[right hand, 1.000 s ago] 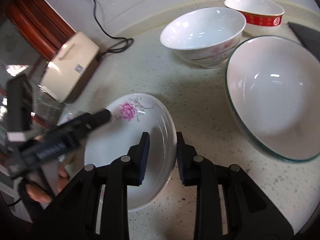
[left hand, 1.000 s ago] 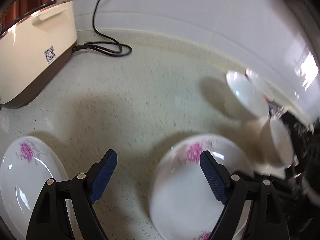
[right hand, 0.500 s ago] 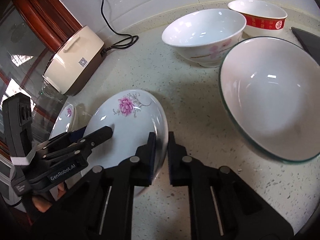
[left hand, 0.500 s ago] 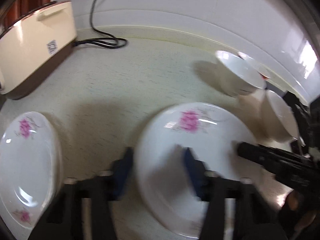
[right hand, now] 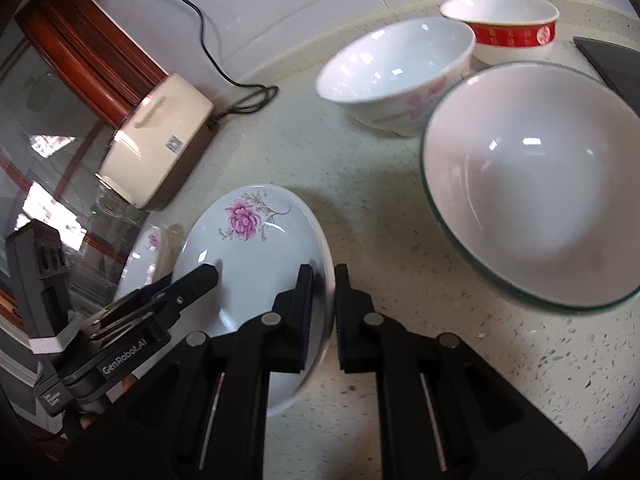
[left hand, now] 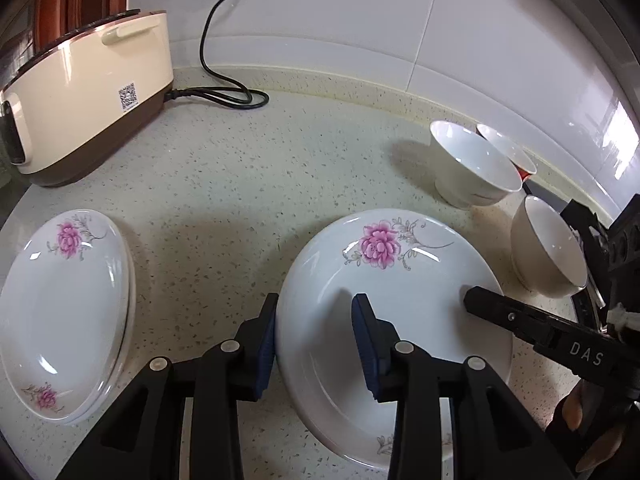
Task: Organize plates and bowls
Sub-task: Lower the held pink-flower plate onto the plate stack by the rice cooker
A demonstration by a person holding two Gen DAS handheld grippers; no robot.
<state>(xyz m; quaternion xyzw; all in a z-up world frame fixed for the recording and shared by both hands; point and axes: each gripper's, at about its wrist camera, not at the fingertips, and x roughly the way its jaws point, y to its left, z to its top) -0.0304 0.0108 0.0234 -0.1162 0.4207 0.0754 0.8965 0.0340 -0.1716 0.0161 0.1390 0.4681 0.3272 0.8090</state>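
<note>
Centrally, a white plate [left hand: 400, 300] with a shallow well, a glossy glaze and a pink flower with grey stems painted near its far rim sits on the speckled tabletop [left hand: 248, 184]. The right gripper [right hand: 320, 304] has its jaws clamped tight on the plate's right rim. The left gripper [left hand: 314, 344] straddles the left rim, its jaws closing, one blue pad outside the edge and one over the well, not yet pressing. Near the tabletop's left edge lies a stack of matching flowered plates [left hand: 64, 312]. Toward the back right stand a white bowl [right hand: 392, 72], a red-banded bowl [right hand: 504, 24] and a large glass-rimmed bowl [right hand: 532, 184]. At the back left corner a cream appliance [left hand: 80, 92] stands with its black cord [left hand: 216, 92].
</note>
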